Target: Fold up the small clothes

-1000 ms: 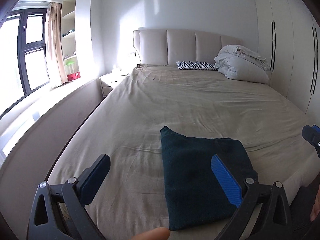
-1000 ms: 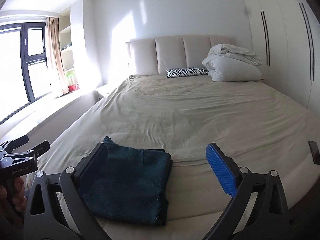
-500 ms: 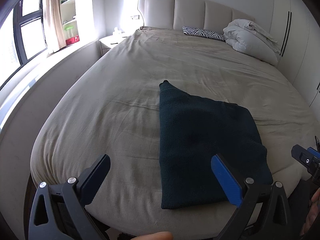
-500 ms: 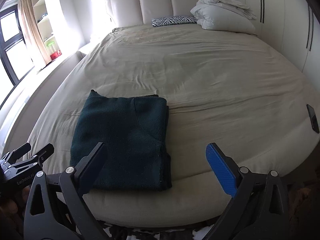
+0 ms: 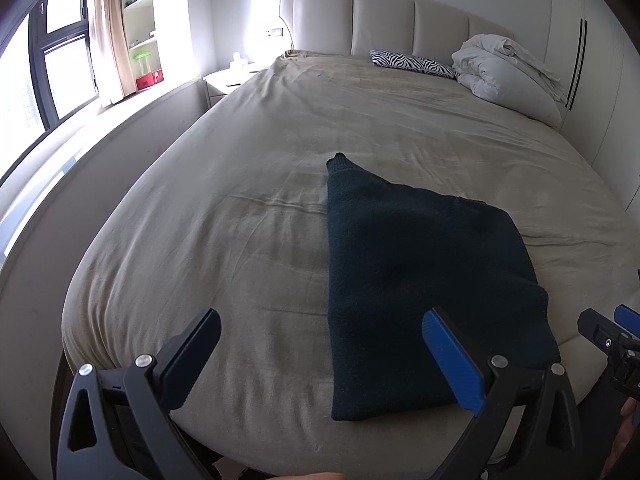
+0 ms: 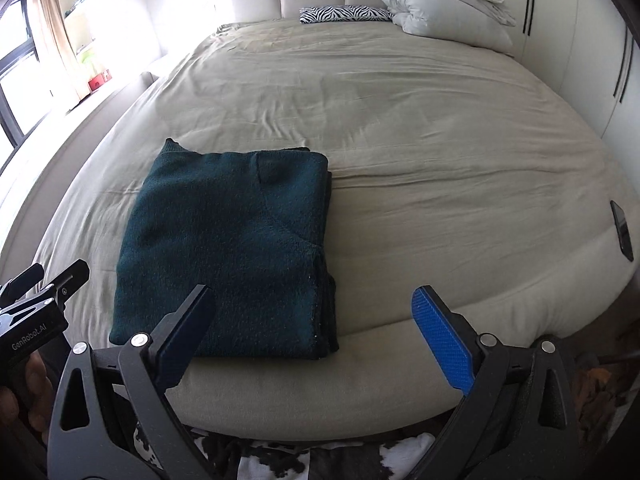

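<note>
Sweater (image 6: pixel 232 248) folded flat on bed (image 6: pixel 400 120) | both grippers (image 5: pixel 320 356) (image 6: pixel 312 328) gaping, empty

Folded sweater (image 6: pixel 232 256) lies on the bed (image 6: pixel 400 128), near its foot edge, toward the window side. My left gripper (image 5: pixel 320 364) hangs over the foot edge, fingers spread, the sweater under its right finger. My right gripper (image 6: pixel 312 336) hangs just right of it, fingers apart, left finger over the sweater's near edge. At the head: a patterned pillow (image 6: pixel 344 14) against the headboard (image 5: pixel 400 24), a bundled duvet (image 6: pixel 448 12) right of it. A phone (image 6: pixel 622 230) lies at the bed's right edge.
</note>
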